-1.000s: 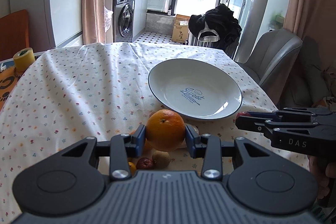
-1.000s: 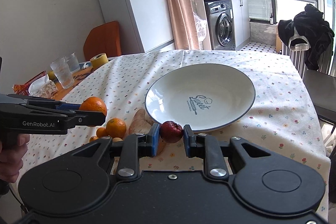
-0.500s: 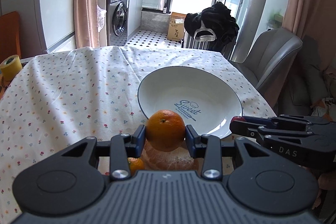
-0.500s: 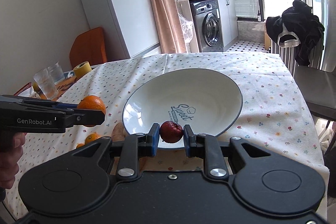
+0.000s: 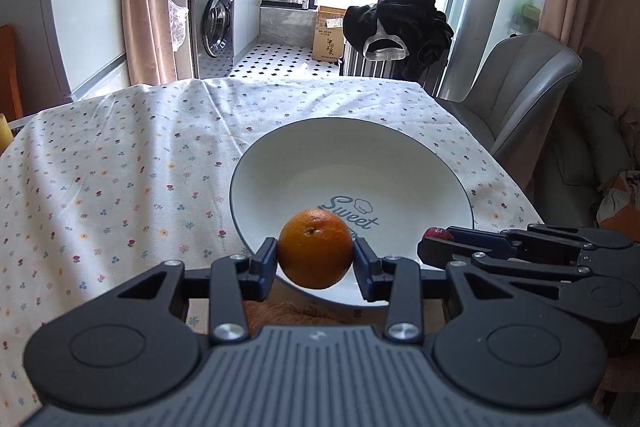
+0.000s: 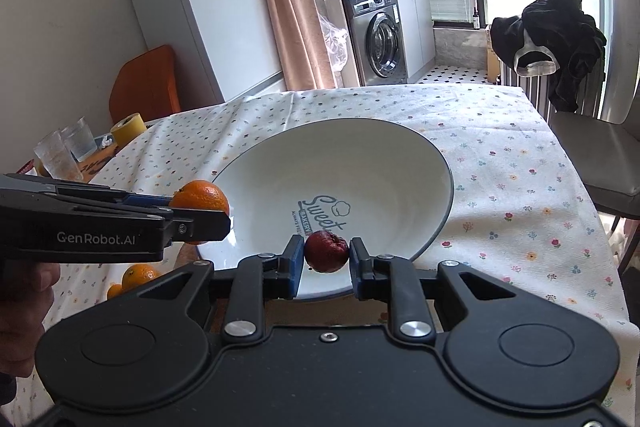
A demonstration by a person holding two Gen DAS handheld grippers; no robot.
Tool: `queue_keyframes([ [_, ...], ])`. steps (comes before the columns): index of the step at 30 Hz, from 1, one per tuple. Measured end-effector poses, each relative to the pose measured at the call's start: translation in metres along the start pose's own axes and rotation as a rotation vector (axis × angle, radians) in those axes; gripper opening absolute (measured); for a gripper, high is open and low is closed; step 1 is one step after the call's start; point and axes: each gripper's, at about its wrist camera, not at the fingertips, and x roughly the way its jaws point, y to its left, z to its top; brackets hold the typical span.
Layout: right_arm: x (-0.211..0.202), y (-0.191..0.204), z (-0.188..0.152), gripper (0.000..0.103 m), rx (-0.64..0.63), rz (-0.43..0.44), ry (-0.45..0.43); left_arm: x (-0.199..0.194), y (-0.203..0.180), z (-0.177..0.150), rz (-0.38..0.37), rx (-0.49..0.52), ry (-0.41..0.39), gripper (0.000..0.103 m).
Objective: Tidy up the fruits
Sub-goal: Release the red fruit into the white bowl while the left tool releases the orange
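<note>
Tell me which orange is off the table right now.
The big orange clamped in the left gripper over the plate; the smaller ones lie on the tablecloth.

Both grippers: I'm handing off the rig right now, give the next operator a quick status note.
Left gripper: shut on the orange, held above the near rim of the white plate.
Right gripper: shut on a small dark red fruit, also above the near rim.
Done: both fruits lifted and brought to the plate; nothing lies in it yet.
Left: release both into the plate, then fetch the small oranges on the tablecloth left of the plate.
</note>
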Motion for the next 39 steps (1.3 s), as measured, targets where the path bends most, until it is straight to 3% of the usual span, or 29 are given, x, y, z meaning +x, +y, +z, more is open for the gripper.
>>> queue_keyframes([
  [12, 0.026, 0.001, 0.001, 0.024, -0.046, -0.065, 0.018, 0.038, -0.001, 0.004, 0.027, 0.007, 0.062, 0.039],
  [18, 0.021, -0.004, 0.003, 0.029, -0.02, -0.061, 0.009, 0.047, -0.008, 0.007, 0.037, 0.008, 0.1, 0.039],
  [22, 0.01, -0.006, 0.003, 0.032, -0.012, -0.064, -0.009, 0.041, -0.007, 0.008, 0.044, 0.002, 0.083, 0.04],
  [28, -0.009, -0.001, 0.0, 0.046, 0.004, -0.059, -0.037, 0.015, -0.005, 0.011, 0.035, -0.011, 0.048, 0.044],
  [31, -0.019, 0.003, -0.002, 0.052, -0.005, -0.068, -0.046, -0.004, -0.001, 0.011, 0.026, -0.033, 0.013, 0.057],
  [34, -0.029, 0.004, -0.004, 0.066, 0.015, -0.069, -0.07, -0.02, 0.003, 0.009, 0.031, -0.056, -0.015, 0.072],
  [39, -0.042, 0.007, -0.009, 0.086, 0.019, -0.063, -0.1, -0.043, 0.009, 0.005, 0.058, -0.059, -0.036, 0.079],
])
